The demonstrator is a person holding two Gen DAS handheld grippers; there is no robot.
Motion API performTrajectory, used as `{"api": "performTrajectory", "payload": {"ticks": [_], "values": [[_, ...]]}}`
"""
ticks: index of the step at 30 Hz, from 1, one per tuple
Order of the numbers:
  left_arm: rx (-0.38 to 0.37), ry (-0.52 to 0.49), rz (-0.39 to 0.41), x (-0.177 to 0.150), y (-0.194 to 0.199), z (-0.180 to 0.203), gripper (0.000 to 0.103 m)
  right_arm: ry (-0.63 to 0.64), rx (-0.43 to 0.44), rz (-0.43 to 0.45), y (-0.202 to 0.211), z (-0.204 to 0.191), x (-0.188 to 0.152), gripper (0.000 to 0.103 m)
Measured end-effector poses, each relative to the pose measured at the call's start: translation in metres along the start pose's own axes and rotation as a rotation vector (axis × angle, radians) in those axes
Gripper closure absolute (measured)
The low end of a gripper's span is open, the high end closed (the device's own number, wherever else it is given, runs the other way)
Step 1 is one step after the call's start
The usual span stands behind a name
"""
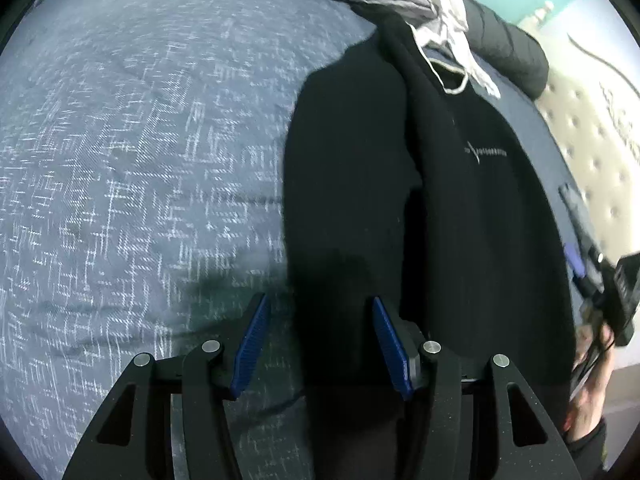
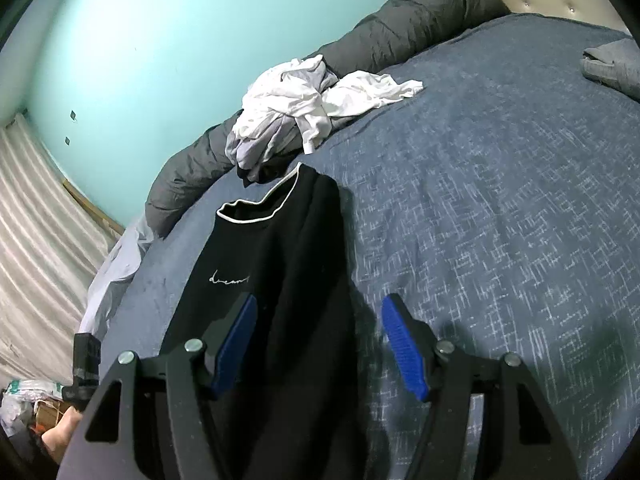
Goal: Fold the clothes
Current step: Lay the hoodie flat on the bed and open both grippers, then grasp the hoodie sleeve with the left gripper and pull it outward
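A: Where does the black cotton sweatshirt with the white-trimmed collar (image 2: 276,264) lie?

B: Flat on the blue woven bedspread (image 2: 500,208), one side folded in, running forward from both tools. The left gripper (image 1: 318,346) straddles its folded edge, jaws spread, not pinching. The right gripper (image 2: 320,346) is spread too.

A: The risk?

B: Pinching one layer only, so the fold drags open, or snagging bedspread underneath.
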State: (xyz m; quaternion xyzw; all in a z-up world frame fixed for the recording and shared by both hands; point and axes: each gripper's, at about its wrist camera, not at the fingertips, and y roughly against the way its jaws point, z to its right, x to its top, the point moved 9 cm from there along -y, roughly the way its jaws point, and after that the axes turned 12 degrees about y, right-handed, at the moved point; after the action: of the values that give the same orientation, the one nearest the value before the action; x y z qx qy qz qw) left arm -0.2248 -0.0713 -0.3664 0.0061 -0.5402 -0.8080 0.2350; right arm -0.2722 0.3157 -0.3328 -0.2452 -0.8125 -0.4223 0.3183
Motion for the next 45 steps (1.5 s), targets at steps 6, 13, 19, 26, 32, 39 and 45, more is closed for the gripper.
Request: {"api": "performTrajectory", "payload": {"ticks": [6, 13, 19, 26, 32, 39, 45], "values": [[0.039, -0.060, 0.012, -0.005, 0.008, 0.013, 0.093, 0.020, 0.014, 0.011, -0.001, -0.006, 0.005, 0.037], [0.135, -0.067, 0.121, 0.025, 0.054, 0.001, 0.099, 0.008, 0.020, 0.019, 0.002, -0.004, 0.006, 0.037], [0.284, 0.005, 0.245, 0.067, 0.107, -0.046, 0.103, 0.010, 0.017, 0.020, 0.003, -0.004, 0.007, 0.037], [0.270, 0.072, 0.244, 0.083, 0.118, -0.072, 0.103, 0.018, 0.019, 0.004, -0.002, -0.006, 0.005, 0.037], [0.153, 0.118, 0.119, 0.035, 0.086, -0.070, 0.098, 0.020, 0.017, 0.006, 0.000, -0.007, 0.005, 0.037], [0.029, 0.178, 0.017, -0.014, 0.062, -0.062, 0.059, 0.006, 0.020, 0.005, -0.001, -0.004, 0.006, 0.037], [-0.053, 0.220, 0.002, -0.026, 0.056, -0.051, 0.059, 0.003, 0.022, 0.002, -0.001, -0.004, 0.006, 0.037]]}}
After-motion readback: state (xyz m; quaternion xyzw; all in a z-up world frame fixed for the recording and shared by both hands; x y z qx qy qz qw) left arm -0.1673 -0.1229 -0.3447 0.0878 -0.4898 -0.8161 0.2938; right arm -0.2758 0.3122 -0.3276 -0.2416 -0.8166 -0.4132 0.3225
